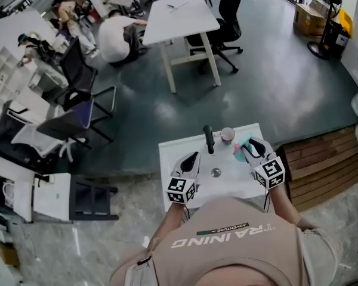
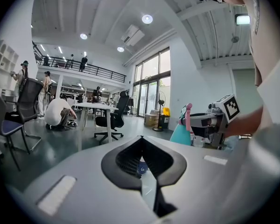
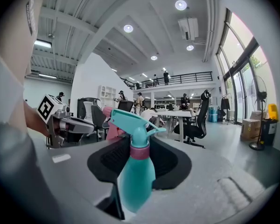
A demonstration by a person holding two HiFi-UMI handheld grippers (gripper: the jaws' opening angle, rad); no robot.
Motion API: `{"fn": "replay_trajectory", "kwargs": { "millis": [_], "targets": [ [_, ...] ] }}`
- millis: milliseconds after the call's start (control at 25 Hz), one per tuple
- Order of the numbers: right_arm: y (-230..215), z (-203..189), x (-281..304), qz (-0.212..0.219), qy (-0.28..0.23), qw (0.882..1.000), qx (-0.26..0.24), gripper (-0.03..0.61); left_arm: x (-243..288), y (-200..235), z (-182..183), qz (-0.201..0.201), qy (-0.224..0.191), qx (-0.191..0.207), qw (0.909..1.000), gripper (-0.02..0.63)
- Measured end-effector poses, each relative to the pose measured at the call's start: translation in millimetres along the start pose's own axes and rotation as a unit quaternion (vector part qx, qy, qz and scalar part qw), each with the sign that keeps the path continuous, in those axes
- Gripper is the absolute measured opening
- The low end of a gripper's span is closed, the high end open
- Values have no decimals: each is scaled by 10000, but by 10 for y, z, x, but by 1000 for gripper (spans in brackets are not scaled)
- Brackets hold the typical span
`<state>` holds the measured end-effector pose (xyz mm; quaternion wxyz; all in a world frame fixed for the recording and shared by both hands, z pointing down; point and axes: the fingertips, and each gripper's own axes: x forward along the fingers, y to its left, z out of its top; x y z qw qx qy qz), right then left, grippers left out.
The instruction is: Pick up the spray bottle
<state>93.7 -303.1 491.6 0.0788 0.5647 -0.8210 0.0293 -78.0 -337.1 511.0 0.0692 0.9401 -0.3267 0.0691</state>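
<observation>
A teal spray bottle [image 3: 135, 171] with a pink collar stands upright between the pads of my right gripper [image 3: 136, 141], which is shut on its body. From the head view the bottle [image 1: 244, 143] sits at the right side of the small white table [image 1: 170, 157], inside the right gripper [image 1: 251, 145]. The left gripper view shows the bottle [image 2: 181, 134] held by that gripper [image 2: 210, 121]. My left gripper [image 2: 140, 139] hovers over the table's left half [image 1: 193, 158]. Its tips meet, and nothing is between them.
A black upright handle-like thing [image 1: 209, 139] and a round cup [image 1: 227, 135] stand at the table's far edge. A small round object [image 1: 215, 172] lies between the grippers. A wooden platform [image 1: 322, 165] is at the right; office chairs [image 1: 77, 94] and another white table [image 1: 179, 16] stand beyond.
</observation>
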Motion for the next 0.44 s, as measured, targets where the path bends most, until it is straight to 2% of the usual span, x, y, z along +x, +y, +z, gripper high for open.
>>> {"fn": "replay_trajectory", "kwargs": {
  "millis": [440],
  "targets": [
    [-45, -51, 16, -67, 3, 10000, -38, 132, 122, -3, -19, -67, -46, -55, 10000, 17]
  ]
}}
